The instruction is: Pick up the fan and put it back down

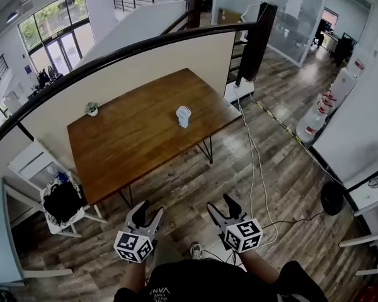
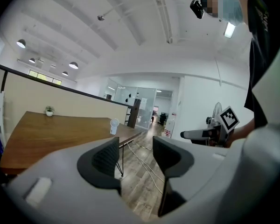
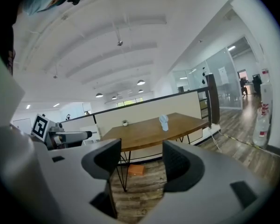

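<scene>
Left gripper (image 1: 147, 214): held low in front of the person, jaws apart, only floor showing between them. Empty.
Right gripper (image 1: 222, 207): beside the left, jaws also standing wide, nothing between the pads. Empty.
Floor between person and table: pale cables (image 1: 252, 162) trail across the boards past the table's right end.
Chair (image 1: 47, 190): white, at the table's near left corner; a dark bundle lies on the seat, can't tell what it is.
Table (image 1: 132, 150): wooden, on thin black legs, well ahead of both grippers.
Fan (image 1: 184, 116): small, white, upright on the table toward its right end, untouched and well apart from both grippers.
Pot (image 1: 92, 111): small, white, at the table's far left corner, holds a little green plant. Well apart from the fan.
Jugs (image 1: 317, 117): clear, by the right wall; contents not readable.
Step in hand: approach, by my reading; the pickup has not begun.
Risk, footing: walking in on the right side could snag the cables.
Risk, grasp: the fan looks light and narrow-based; one pad arriving before the other would likely push it over or skid it along the top.
Risk, set-down: letting go while it leans could topple it.
</scene>
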`<action>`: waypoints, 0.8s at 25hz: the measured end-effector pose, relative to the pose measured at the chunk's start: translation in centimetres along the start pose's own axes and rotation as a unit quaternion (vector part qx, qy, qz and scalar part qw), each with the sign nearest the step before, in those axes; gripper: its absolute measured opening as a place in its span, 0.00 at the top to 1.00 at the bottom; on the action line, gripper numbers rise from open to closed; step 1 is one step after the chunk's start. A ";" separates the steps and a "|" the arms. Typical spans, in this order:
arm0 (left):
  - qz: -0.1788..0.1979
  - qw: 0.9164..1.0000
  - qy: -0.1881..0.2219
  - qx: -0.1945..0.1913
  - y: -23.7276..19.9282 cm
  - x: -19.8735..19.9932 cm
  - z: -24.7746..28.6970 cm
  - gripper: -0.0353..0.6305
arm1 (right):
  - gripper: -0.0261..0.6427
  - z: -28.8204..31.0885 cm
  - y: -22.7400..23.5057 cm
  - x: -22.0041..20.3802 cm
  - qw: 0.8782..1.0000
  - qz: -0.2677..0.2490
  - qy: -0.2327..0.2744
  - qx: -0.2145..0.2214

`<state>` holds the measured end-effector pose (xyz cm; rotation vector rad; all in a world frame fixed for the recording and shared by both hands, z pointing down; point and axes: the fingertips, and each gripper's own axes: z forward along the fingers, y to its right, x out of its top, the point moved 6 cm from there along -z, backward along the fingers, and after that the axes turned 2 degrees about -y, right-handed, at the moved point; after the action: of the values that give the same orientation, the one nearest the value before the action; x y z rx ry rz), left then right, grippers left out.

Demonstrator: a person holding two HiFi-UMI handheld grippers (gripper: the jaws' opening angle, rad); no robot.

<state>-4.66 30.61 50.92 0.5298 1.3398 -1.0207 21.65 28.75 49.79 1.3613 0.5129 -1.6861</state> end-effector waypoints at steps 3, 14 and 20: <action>-0.007 1.000 0.004 0.014 0.6 0.1 0.6 0.63 | 0.60 0.4 1.5 0.4 1.000 -0.003 -0.002 0.010; -0.018 0.999 -0.005 0.029 -1.8 0.6 5.0 0.63 | 0.60 5.7 4.6 1.7 1.000 0.003 -0.011 0.026; -0.018 1.000 -0.002 0.016 -4.6 2.5 8.5 0.63 | 0.60 9.2 5.7 3.6 1.000 0.000 -0.018 0.022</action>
<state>-4.18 20.61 51.33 0.5284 1.3360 -1.0742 21.13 17.35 50.47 1.3594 0.4572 -1.7274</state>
